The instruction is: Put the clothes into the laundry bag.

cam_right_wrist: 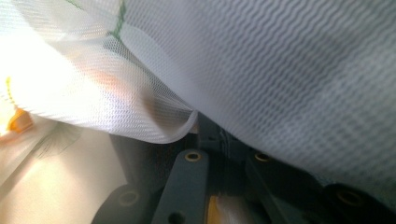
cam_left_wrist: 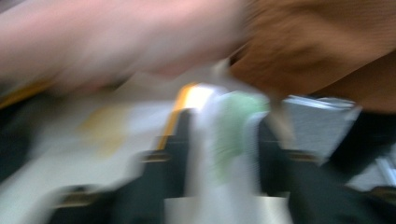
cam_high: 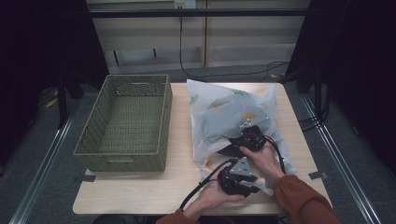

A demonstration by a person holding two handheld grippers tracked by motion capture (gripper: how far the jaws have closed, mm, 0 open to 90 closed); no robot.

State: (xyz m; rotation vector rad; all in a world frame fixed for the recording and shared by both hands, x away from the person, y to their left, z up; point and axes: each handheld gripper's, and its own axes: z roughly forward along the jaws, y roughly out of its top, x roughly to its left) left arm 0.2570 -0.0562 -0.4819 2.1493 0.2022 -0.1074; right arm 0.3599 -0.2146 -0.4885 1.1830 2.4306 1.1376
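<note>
Tabletop [cam_high: 140,191] — white printed mesh bag [cam_high: 233,112]

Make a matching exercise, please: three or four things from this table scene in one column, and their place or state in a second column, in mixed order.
Things:
1. woven basket
2. white mesh bag
3. left gripper
4. right gripper

Places or states:
A. at the near edge of the bag, pinching its fabric
B. lies on the right half of the table
C. stands empty on the left
D. pushed in under the mesh, farther from the person

Pairs: 1-C, 2-B, 3-A, 4-D
</note>
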